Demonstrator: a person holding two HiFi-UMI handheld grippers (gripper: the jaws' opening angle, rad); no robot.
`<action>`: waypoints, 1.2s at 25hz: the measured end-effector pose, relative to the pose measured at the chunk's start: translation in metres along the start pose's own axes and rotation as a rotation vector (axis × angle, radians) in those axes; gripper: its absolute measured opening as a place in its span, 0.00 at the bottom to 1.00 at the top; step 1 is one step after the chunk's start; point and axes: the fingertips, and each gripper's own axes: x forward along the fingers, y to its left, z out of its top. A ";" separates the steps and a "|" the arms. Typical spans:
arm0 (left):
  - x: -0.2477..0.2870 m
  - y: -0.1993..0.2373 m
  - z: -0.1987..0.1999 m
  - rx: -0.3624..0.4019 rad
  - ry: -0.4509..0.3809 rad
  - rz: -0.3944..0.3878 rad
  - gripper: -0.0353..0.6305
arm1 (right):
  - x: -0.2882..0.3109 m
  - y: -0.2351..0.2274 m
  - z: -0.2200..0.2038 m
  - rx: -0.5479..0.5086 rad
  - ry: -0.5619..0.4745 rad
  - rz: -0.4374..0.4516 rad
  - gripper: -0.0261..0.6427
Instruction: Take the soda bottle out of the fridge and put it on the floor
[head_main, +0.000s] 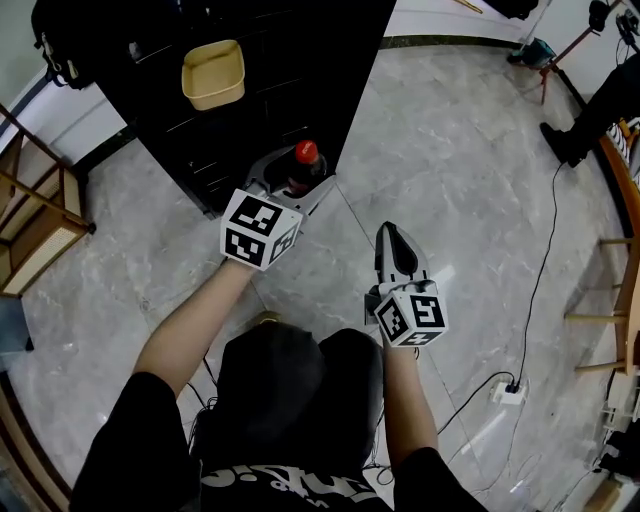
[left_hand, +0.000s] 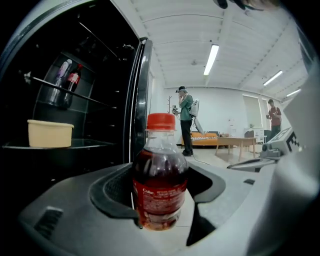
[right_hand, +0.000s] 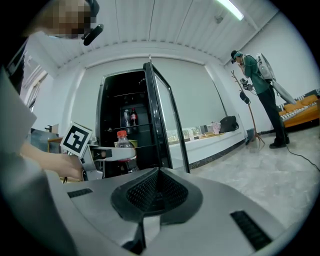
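Observation:
The soda bottle (head_main: 303, 165), dark cola with a red cap and red label, stands upright between the jaws of my left gripper (head_main: 292, 188), which is shut on it. It is outside the black fridge (head_main: 250, 80), just in front of the open front, over the floor. In the left gripper view the bottle (left_hand: 160, 175) fills the gap between the dark pads (left_hand: 112, 192) of the left gripper (left_hand: 160, 192). My right gripper (head_main: 393, 235) hangs to the right over the marble floor, shut and empty. In the right gripper view its jaws (right_hand: 157, 192) meet, and the bottle (right_hand: 125, 150) shows at the left.
A yellow tub (head_main: 213, 75) sits on a fridge shelf, and two more bottles (left_hand: 70, 80) stand on a higher shelf. The fridge door (right_hand: 162, 125) stands open. A person (left_hand: 186, 120) stands farther off. A cable and power strip (head_main: 508, 392) lie on the floor at right.

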 end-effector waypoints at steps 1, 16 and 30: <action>0.000 -0.002 -0.006 -0.005 0.000 0.001 0.51 | 0.000 -0.001 -0.006 -0.003 0.002 -0.001 0.07; 0.020 -0.044 -0.112 -0.034 0.037 -0.042 0.51 | -0.029 -0.002 -0.053 -0.029 -0.011 -0.018 0.07; 0.059 -0.073 -0.219 -0.024 0.074 -0.106 0.51 | -0.039 -0.022 -0.062 -0.002 -0.040 -0.034 0.07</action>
